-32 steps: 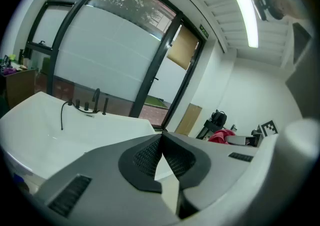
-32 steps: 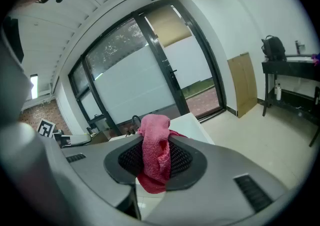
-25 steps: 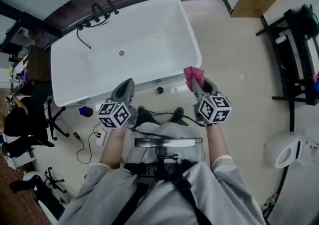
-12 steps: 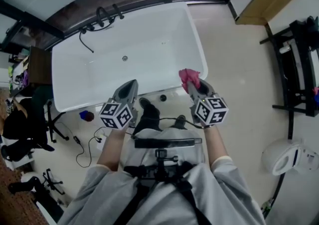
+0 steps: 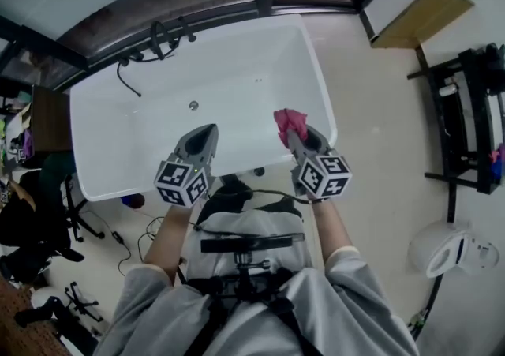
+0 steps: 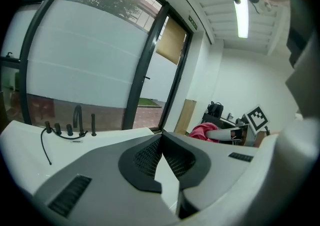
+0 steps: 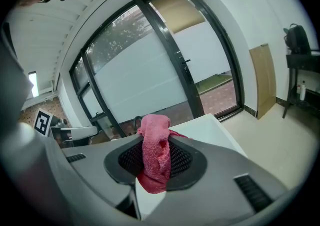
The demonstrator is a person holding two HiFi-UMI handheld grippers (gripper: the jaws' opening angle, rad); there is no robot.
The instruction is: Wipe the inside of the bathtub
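A white bathtub (image 5: pixel 158 121) lies across the floor ahead of me, with a drain hole (image 5: pixel 193 105) in its bottom and a black tap set (image 5: pixel 158 37) at its far rim. My right gripper (image 5: pixel 289 135) is shut on a pink cloth (image 5: pixel 289 122) and hovers over the tub's near right rim. In the right gripper view the pink cloth (image 7: pixel 155 155) hangs bunched between the jaws. My left gripper (image 5: pixel 207 135) is shut with nothing in it, above the near rim towards the middle; its jaws meet in the left gripper view (image 6: pixel 161 145).
A black chair (image 5: pixel 43 189) and cables stand left of the tub. A black rack (image 5: pixel 465 118) stands at the right, and a white toilet (image 5: pixel 442 248) sits lower right. A wooden board (image 5: pixel 422 15) leans at the far right. A black hose (image 5: pixel 126 78) hangs into the tub.
I have stepped closer to the tub; both grippers moved forward from above the floor to above the near rim. The cloth stays in the right gripper.
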